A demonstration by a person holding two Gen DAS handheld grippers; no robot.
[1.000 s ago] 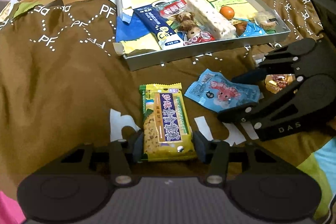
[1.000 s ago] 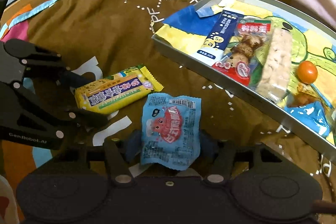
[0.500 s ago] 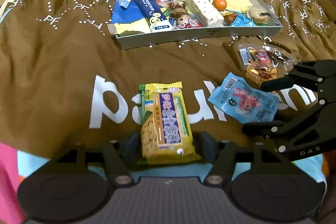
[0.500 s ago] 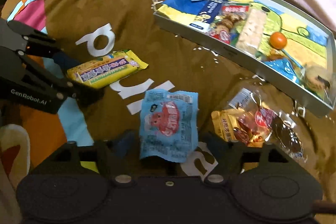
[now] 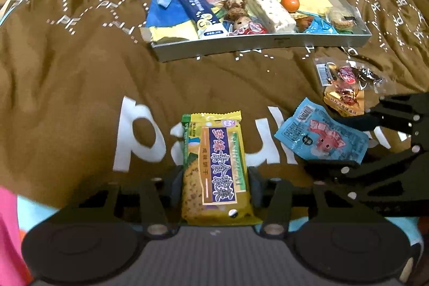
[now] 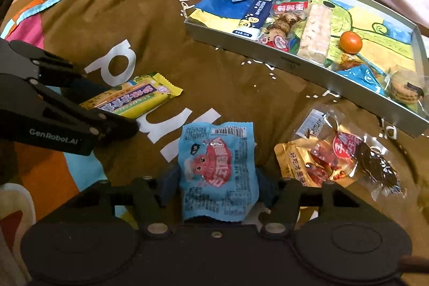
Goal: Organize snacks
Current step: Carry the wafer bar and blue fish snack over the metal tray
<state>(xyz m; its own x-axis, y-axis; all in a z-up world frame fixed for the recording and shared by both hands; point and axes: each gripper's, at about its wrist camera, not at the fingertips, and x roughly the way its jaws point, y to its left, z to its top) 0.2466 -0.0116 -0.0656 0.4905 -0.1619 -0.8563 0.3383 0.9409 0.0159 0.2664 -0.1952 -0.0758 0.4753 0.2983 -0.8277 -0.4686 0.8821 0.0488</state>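
left wrist view: the left gripper (image 5: 214,178) clamps the yellow cracker pack (image 5: 215,170) between its 2 fingers. the right gripper (image 6: 215,186) pinches the blue snack packet (image 6: 217,173). ahead of both sits the metal tray (image 5: 268,43), candy bag (image 6: 340,162) right of the right claw.

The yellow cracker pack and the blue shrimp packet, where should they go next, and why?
Probably carry both forward to the metal tray. The left gripper grips the yellow cracker pack, the right gripper grips the blue shrimp packet, and other snacks already lie there.
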